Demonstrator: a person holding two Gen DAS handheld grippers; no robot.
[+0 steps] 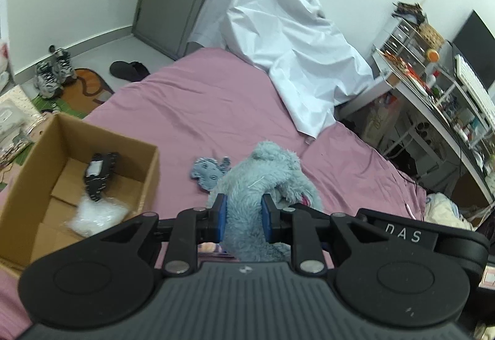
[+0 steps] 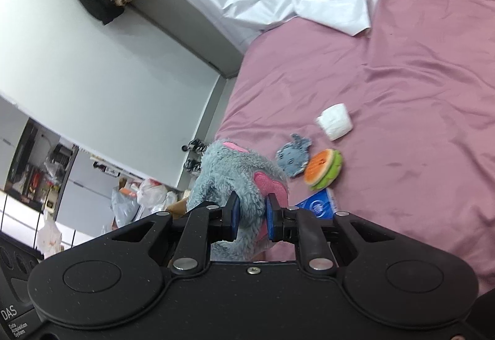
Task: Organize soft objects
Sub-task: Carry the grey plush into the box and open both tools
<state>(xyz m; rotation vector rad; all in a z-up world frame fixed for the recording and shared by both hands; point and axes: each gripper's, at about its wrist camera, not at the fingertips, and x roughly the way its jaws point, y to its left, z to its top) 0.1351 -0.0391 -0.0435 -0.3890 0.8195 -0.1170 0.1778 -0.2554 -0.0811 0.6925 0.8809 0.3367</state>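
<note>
Both my grippers are clenched on the blue plush toy: my left gripper pinches a furry limb, my right gripper squeezes the body near a pink patch. It hangs above the pink bedsheet, beside the cardboard box. A small blue rag toy touches a burger plush.

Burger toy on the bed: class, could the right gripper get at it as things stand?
Probably not yet. The right gripper is shut on the plush, so its jaws are full. The burger toy lies uncovered on the bed just ahead, so the path looks free once the plush is released.
</note>
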